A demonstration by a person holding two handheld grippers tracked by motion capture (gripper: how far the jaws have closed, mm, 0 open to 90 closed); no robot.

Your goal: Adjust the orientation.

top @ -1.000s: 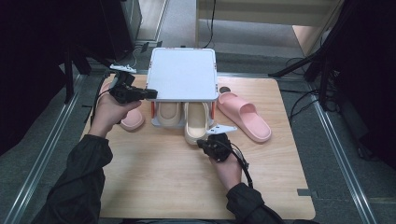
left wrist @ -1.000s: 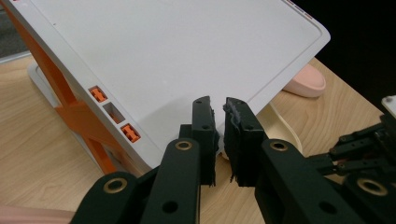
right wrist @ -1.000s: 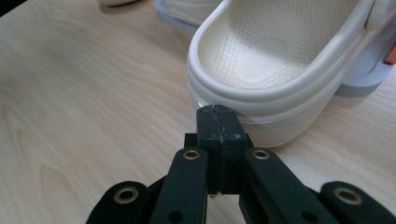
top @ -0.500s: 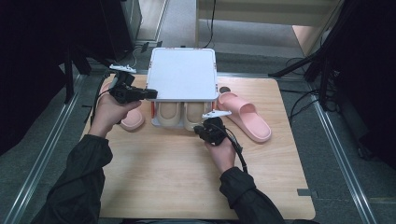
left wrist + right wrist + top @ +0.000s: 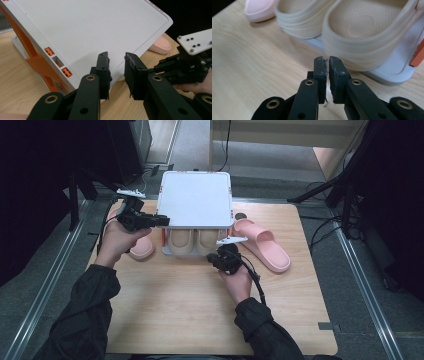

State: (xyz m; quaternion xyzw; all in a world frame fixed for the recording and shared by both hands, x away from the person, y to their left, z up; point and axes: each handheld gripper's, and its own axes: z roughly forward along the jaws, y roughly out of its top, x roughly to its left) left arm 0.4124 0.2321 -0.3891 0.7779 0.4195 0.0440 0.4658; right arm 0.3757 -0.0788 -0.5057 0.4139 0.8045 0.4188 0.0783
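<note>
Two beige slippers point(image 5: 192, 241) are seen side by side in a white box point(image 5: 196, 200) at the table's point(image 5: 200, 310) far edge, under its raised lid. The left gripper point(image 5: 162, 220) is held at the lid's front left corner, its jaws having just been opening, with nothing between them. The right gripper point(image 5: 216, 256) is set just before the slippers, its jaws parted by a sliver, having just been opening, and empty. One pink slipper point(image 5: 262, 245) lies right of the box, another point(image 5: 141, 248) left.
</note>
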